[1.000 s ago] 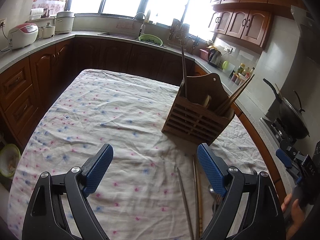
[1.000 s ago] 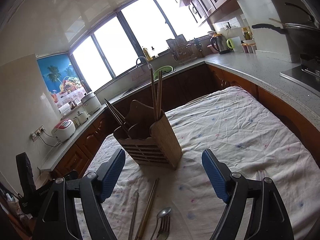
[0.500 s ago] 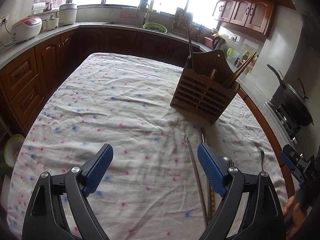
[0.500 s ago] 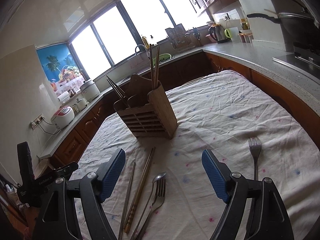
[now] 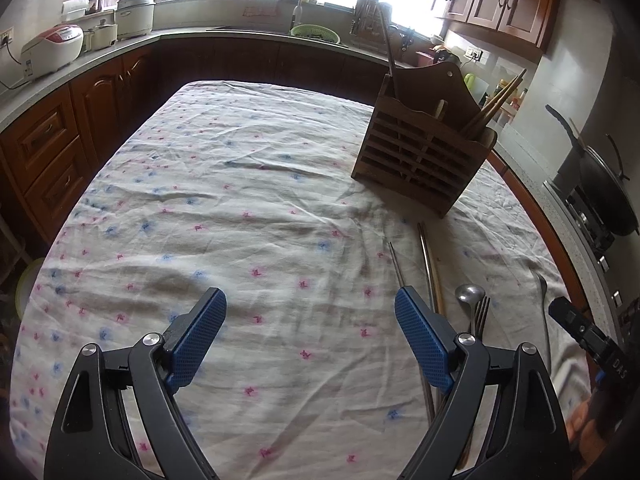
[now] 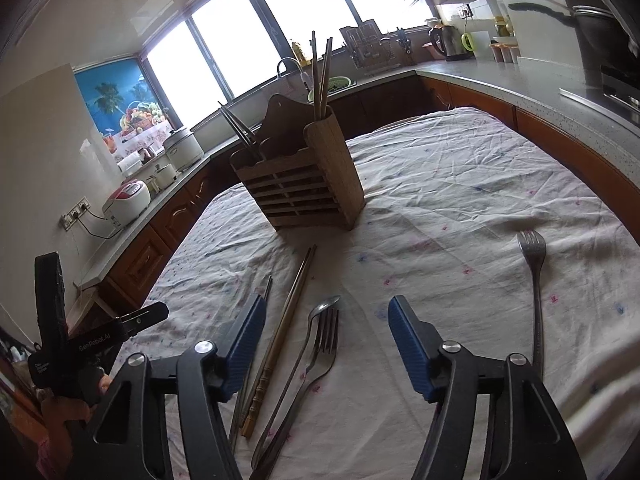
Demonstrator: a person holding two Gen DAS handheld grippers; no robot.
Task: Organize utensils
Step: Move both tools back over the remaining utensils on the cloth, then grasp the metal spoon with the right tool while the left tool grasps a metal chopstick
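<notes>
A wooden slatted utensil holder (image 5: 424, 160) (image 6: 304, 184) stands on the flowered tablecloth, with several chopsticks (image 6: 320, 76) upright in it. On the cloth in front of it lie wooden chopsticks (image 6: 280, 340), a metal chopstick (image 5: 400, 268), a spoon (image 6: 320, 312) and a fork (image 6: 324, 344) side by side. A second fork (image 6: 534, 280) lies apart on the right. My left gripper (image 5: 310, 336) is open and empty, left of the loose utensils. My right gripper (image 6: 326, 344) is open and empty, above the spoon and fork.
The table (image 5: 240, 200) is ringed by kitchen counters (image 6: 520, 92) with wooden cabinets. A rice cooker (image 5: 52, 50) and pots stand at the left counter, a wok (image 5: 604, 192) on the stove at right. The other gripper (image 5: 588, 344) shows at the right edge.
Both grippers have drawn back and tipped down toward the table. The loose chopsticks, spoon and forks have come into fuller view. Both stay open.
</notes>
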